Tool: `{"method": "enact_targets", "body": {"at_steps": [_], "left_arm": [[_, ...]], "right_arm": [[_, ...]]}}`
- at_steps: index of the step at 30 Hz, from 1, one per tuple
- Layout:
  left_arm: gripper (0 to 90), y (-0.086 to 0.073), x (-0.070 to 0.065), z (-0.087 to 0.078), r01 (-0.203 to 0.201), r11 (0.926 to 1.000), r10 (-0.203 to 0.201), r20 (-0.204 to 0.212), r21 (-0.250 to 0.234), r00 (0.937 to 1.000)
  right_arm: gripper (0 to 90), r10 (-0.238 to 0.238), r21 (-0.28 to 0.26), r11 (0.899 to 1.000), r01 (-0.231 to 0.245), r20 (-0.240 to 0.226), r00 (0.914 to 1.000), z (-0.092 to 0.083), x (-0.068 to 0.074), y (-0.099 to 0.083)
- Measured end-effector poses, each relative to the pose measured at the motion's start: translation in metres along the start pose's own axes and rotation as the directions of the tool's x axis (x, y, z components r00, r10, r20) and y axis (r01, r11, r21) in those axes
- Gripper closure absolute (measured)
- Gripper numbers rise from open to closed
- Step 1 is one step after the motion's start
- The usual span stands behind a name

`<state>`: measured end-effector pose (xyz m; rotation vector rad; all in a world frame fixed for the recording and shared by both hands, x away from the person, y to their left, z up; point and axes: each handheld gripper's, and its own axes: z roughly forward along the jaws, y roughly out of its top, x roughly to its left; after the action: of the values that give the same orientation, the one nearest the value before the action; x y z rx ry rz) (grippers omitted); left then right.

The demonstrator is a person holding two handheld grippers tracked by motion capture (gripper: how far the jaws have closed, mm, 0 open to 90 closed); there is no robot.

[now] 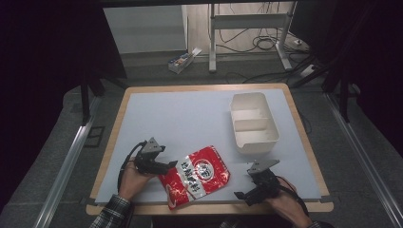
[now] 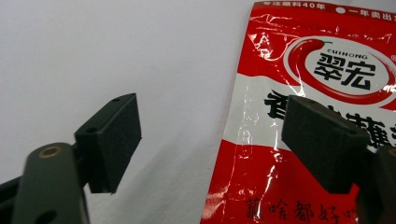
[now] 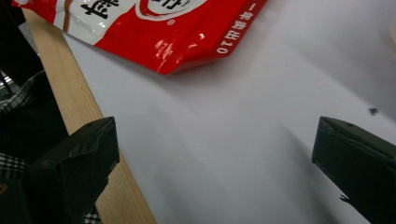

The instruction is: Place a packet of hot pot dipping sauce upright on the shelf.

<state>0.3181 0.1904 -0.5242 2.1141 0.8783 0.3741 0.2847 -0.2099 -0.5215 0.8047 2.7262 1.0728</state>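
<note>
From the high view, a glossy red-and-white foil seasoning pouch (image 1: 197,176) lies at the near edge of the grey-topped, wood-rimmed table (image 1: 190,118), between both grippers. A white two-compartment plastic tray (image 1: 253,122) sits toward the far right corner, with bare surface elsewhere.

In the left gripper view, the left gripper (image 2: 212,140) gapes wide, one jaw over the pouch's edge.

In the right gripper view, the right gripper (image 3: 215,158) stands open over bare tabletop beside the near edge.

A pale table (image 1: 190,118) with a wooden edge is seen from above. A shiny red and white pouch (image 1: 199,176) lies flat near its front edge. The left gripper (image 1: 170,165) sits just beside the pouch's left edge; the right gripper (image 1: 243,194) rests apart, at the front right. A white two-compartment container (image 1: 253,123) stands farther back.
</note>
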Motion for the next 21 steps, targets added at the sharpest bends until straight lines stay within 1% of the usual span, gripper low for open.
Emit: {"method": "enact_targets", "body": {"at_steps": [6,8,11,13,15,19,21], "left_arm": [[12.2,-0.001,-0.001,-0.004,0.012,0.9998,-0.012,-0.023,-0.013,0.9997],[9.9,-0.002,-0.003,-0.005,0.014,0.9997,-0.014,-0.022,-0.019,0.9997],[8.2,-0.002,-0.006,-0.007,0.007,0.9996,-0.007,-0.024,-0.026,0.9997],[7.5,-0.002,-0.008,-0.008,-0.010,0.9998,0.009,-0.029,-0.020,0.9995],[6.5,-0.002,-0.010,-0.009,-0.025,0.9996,0.025,-0.044,-0.012,0.9987],[4.4,-0.003,-0.014,-0.010,-0.035,0.9994,0.034,-0.060,-0.008,0.9976],[3.5,-0.003,-0.014,-0.010,-0.037,0.9993,0.036,-0.062,-0.010,0.9974]], "right_arm": [[0.5,-0.024,0.011,1.000,0.024,-0.033,0.9992,0.010,0.004,0.004],[0.6,-0.028,0.014,0.999,0.029,-0.046,0.9986,0.013,0.005,0.006],[0.7,-0.031,0.011,0.999,0.032,-0.061,0.9977,0.016,0.006,0.008],[0.7,-0.030,0.007,0.999,0.031,-0.066,0.9973,0.018,0.007,0.009],[0.7,-0.025,0.001,1.000,0.025,-0.077,0.9967,0.020,0.007,0.011],[0.8,-0.023,-0.008,1.000,0.022,-0.096,0.9951,0.023,0.007,0.014],[0.6,-0.027,-0.009,1.000,0.026,-0.100,0.9947,0.026,0.007,0.016]]}}
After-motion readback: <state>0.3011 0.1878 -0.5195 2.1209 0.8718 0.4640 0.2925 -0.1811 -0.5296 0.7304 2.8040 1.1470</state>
